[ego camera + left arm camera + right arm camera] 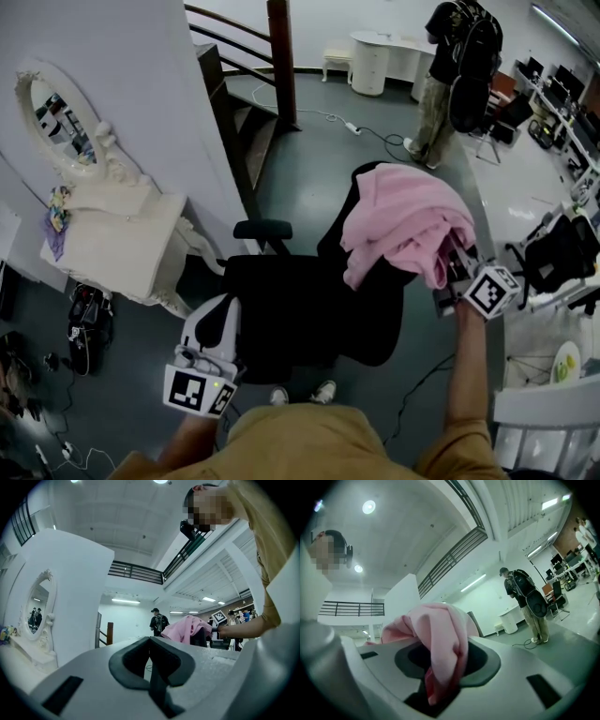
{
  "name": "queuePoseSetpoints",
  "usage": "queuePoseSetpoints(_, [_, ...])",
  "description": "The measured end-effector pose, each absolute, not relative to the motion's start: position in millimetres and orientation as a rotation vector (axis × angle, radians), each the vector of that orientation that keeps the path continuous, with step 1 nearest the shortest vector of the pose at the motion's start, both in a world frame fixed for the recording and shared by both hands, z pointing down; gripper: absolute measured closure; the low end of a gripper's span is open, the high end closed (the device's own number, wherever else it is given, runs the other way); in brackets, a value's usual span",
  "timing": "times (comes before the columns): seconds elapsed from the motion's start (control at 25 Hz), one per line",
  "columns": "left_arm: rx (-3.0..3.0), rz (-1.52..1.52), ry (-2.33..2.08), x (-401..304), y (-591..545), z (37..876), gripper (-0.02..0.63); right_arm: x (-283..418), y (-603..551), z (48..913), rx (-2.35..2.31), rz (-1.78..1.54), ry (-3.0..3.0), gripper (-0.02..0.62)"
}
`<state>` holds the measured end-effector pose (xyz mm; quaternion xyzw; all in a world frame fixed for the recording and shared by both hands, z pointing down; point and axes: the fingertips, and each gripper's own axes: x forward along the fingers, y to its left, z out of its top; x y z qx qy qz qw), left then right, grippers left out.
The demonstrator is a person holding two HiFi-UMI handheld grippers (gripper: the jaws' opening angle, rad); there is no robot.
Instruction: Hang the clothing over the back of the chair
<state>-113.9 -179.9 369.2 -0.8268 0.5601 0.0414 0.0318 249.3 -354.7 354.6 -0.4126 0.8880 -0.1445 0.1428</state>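
A pink garment (403, 225) lies bunched over the top of the back of a black office chair (291, 309). My right gripper (454, 258) reaches in from the right, its tips in the cloth's right edge. In the right gripper view a fold of the pink garment (436, 630) hangs loosely between the parted jaws of that gripper (440, 667), which is open. My left gripper (217, 314) hovers by the chair's left front, apart from the garment. In its own view the left gripper (152, 644) is shut and empty, with the pink garment (183, 630) further off.
A white vanity table with an oval mirror (112, 234) stands to the left against a white partition. A wooden staircase (244, 94) rises behind the chair. A person with a backpack (459, 75) stands at the back right. Cables cross the floor; desks line the right side.
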Motion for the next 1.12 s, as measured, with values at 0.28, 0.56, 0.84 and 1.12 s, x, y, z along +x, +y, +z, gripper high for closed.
queuePoseSetpoints(0.28, [-2.544,0.134,1.723,-109,-187,371,0.601,267,-354,369,-1.208,-0.45,2.575,0.387])
queuePoseSetpoints(0.56, [-2.566,0.156,1.676,-99,-190,367,0.601,277,-333,361,-1.19,-0.43,2.557,0.321])
queuePoseSetpoints(0.84, [-2.591,0.162,1.65,-100,-190,368,0.601,306,-302,376,-1.307,-0.461,2.465,0.348])
queuePoseSetpoints(1.12, [-2.601,0.159,1.645,-114,-183,370,0.603,309,-257,412,-1.404,-0.527,2.372,0.425])
